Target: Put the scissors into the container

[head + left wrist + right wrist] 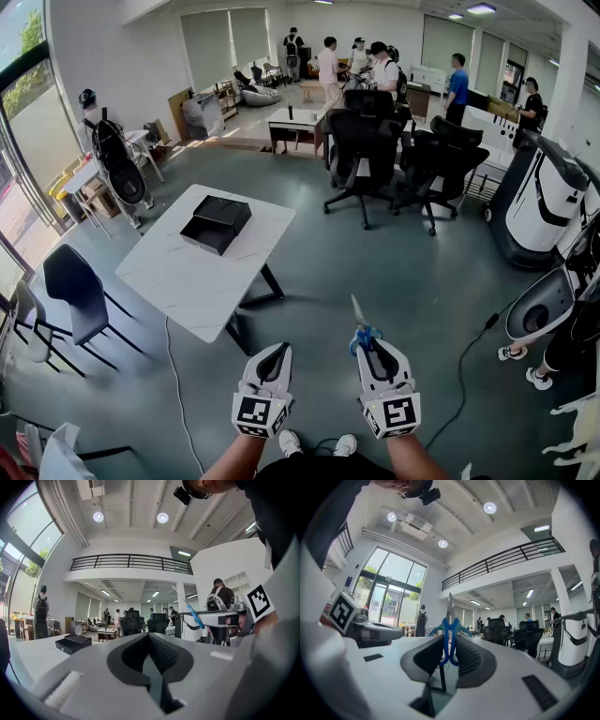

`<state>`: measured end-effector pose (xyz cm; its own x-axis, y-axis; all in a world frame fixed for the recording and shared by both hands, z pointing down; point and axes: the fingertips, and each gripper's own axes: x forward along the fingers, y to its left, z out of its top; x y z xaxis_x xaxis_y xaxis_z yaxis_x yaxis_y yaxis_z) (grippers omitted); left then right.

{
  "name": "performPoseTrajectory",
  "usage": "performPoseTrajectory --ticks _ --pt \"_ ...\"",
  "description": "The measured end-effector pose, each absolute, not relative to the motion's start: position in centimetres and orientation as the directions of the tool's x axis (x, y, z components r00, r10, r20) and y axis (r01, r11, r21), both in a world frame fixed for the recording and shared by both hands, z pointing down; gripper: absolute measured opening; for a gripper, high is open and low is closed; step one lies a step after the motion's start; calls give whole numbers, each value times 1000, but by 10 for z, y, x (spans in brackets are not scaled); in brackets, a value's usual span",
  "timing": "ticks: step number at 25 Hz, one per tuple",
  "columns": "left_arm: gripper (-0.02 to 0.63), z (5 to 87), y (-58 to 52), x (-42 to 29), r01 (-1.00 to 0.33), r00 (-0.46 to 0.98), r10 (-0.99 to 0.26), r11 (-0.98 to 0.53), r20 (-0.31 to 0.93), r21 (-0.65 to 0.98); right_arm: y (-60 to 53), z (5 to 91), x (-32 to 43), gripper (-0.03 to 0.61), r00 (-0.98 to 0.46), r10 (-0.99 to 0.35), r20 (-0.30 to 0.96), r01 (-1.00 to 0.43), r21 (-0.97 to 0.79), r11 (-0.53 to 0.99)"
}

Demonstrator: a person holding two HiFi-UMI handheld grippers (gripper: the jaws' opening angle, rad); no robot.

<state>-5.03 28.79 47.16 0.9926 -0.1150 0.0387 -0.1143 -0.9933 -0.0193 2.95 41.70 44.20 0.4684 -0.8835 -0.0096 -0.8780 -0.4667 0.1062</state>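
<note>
Scissors [450,607], blue-handled, blades up, pinched by right gripper [449,638] fingers [471,660]; left gripper [149,636] fingers [165,654] together.

table: white marble-look top [202,272], set cornerwise on grey floor [375,272]
chair: black, empty [73,281], just left of table
office chairs: black cluster [366,141] beyond table, mid-room
people: group standing at back [330,66]; one more with backpack [109,142] by left windows [23,122]
machines: white-and-black units [544,197] along right side
cable: black [464,370], trailing over floor at right
railing: black balcony rail [131,562] above the room
</note>
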Motion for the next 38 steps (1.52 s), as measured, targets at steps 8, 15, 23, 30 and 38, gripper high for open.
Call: performPoseTrajectory --ticks 8,15,23,30,38 --pt "8 470 263 -64 -146 989 -146 -989 33 -28 401 444 21 87 462 -887 -13 -884 74 -462" --pt "8 470 242 -76 -141 989 -142 -989 32 -42 384 443 15 89 504 -864 -20 -861 68 -504" --pt "8 478 214 -92 -107 994 -108 -994 29 -38 354 440 -9 89 514 -857 -32 -851 101 -515" --pt "8 485 197 -92 -86 996 -87 -996 37 -25 332 446 -11 89 517 -856 -4 -850 118 -514" --pt "8 480 166 -48 -131 991 -132 -991 22 -40 299 454 41 89 459 -888 -8 -886 68 -459"
